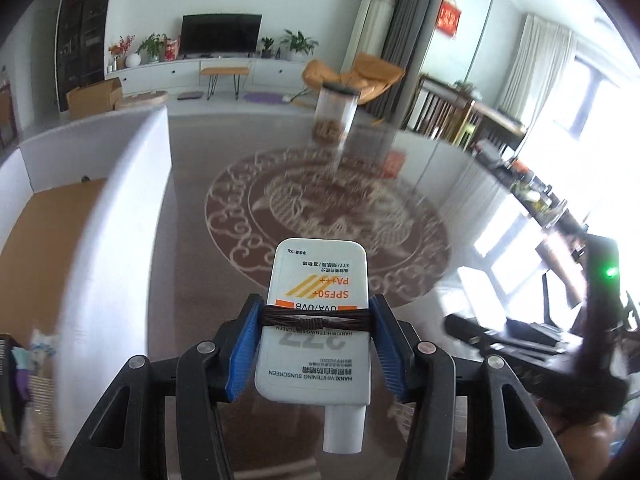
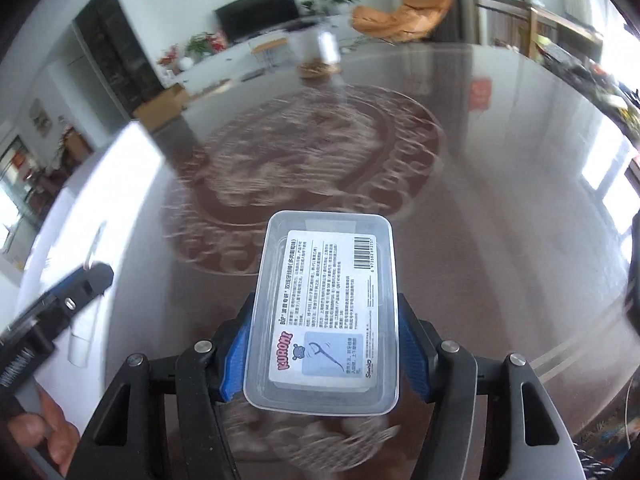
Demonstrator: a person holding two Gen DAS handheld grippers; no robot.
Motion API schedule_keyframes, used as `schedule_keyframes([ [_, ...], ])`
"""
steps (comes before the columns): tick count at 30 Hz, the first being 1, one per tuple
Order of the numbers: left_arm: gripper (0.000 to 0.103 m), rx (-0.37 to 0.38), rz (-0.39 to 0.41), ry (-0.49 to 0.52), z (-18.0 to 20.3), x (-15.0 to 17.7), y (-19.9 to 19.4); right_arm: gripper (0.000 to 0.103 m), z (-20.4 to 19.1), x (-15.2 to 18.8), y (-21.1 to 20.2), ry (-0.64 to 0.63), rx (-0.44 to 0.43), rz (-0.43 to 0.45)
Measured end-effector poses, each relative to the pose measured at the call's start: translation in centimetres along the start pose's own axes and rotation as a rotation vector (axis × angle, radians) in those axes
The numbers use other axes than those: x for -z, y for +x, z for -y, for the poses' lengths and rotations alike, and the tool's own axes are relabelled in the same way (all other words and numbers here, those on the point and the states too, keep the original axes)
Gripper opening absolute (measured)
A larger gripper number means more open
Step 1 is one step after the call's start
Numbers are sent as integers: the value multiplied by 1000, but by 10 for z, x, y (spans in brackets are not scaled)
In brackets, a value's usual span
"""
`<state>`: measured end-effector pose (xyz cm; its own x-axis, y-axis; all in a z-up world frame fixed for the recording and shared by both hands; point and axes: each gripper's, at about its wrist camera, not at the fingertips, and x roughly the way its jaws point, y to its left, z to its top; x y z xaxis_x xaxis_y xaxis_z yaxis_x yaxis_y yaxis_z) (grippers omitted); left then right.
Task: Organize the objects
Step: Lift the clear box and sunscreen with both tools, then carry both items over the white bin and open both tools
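Note:
In the left wrist view, my left gripper (image 1: 316, 312) is shut on a white sunscreen bottle (image 1: 320, 276). Its blue pads press both sides, and the cap points back toward the camera. A brown cord (image 1: 316, 322) is wound around the bottle between the pads. In the right wrist view, my right gripper (image 2: 325, 312) is shut on a clear plastic box of floss picks (image 2: 326, 308), label side up. Both items hang above the glass table (image 1: 420, 200), which has a round patterned rug under it.
A white-walled bin (image 1: 124, 208) with a brown floor stands at the left, close to the left gripper. A clear jar (image 1: 332, 116) holding brown pieces stands at the table's far side. The right tool's green light (image 1: 611, 271) shows at the right. A hand (image 2: 52, 436) holds the left tool.

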<state>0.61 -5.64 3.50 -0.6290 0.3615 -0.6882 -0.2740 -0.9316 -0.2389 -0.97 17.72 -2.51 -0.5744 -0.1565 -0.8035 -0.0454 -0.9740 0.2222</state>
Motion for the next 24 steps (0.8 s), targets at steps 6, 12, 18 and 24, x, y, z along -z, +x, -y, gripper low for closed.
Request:
schedule_keyframes([
  [6,53,-100,97,-44,-69,-15,-95,63,-122,-22,-56,-201,-231,73],
  [12,53,-385,-25,-138,-179,6,-113,64,-266,-22,-59,-425,-472,9],
  [18,54,-460,-158,-262,-243,27,-100,65,-352,-1,0,-564,-486,-121],
  [24,98,-521,-103,-211,-227,24,-105,76,-348,4,26,-528,-485,-191],
])
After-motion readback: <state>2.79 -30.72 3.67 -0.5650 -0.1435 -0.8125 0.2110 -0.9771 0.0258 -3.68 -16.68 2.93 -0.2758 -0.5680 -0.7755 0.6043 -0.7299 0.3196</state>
